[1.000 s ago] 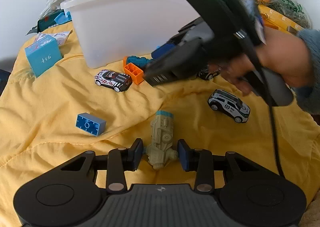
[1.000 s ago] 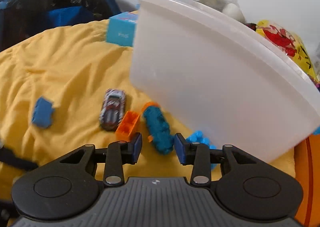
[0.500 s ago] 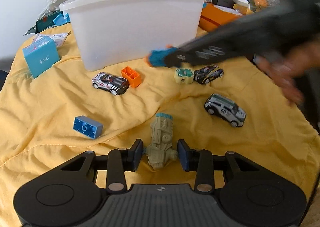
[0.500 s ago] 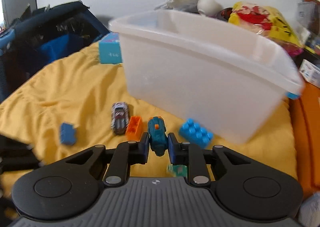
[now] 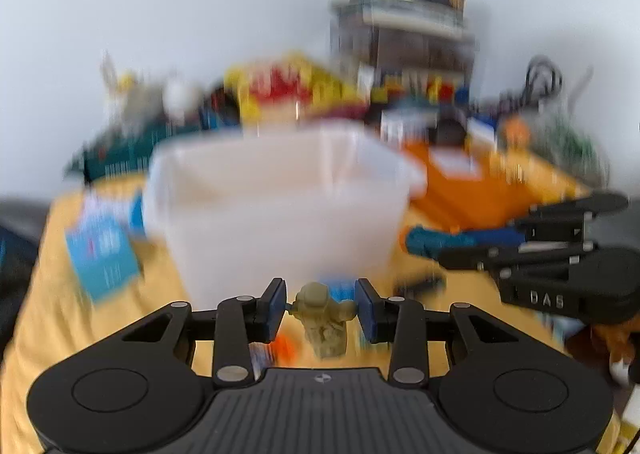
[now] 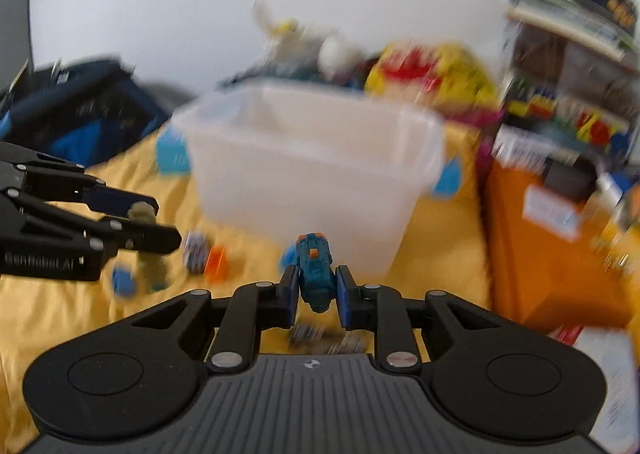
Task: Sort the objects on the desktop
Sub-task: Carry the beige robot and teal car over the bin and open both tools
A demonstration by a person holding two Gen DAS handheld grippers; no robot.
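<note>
1. yellow cloth [image 6: 60, 314] covered the work surface, with a plain pale wall behind and a blurred heap of packets, boxes and toys along the far edge.
2. a translucent white bin [image 6: 312, 173] stood open in the middle of the cloth, far of both tools and between them.
3. the left gripper [image 5: 321, 304] was clenched on an olive-green toy vehicle [image 5: 322, 318], pinched by its narrow side prongs, with the body hanging nose-down below the pads and clear of the cloth.
4. the right gripper [image 6: 317, 286] was clamped tight on a teal toy vehicle [image 6: 314, 266] with orange details, held level above the cloth on the near side of the bin's right half.
5. loose pieces lay on the cloth near the bin: an orange brick [image 6: 216, 260], a small toy car [image 6: 196, 248] and a blue brick [image 6: 120, 282], all blurred.
6. my judgement: both toys looked headed for the bin, neither yet over its rim.
7. risk: the green toy was gripped only at thin prongs, so a quick swing could twist it loose short of the bin.
8. risk: the two tools converging on one opening could knock together, or clip the light bin's rim and shove it.
</note>
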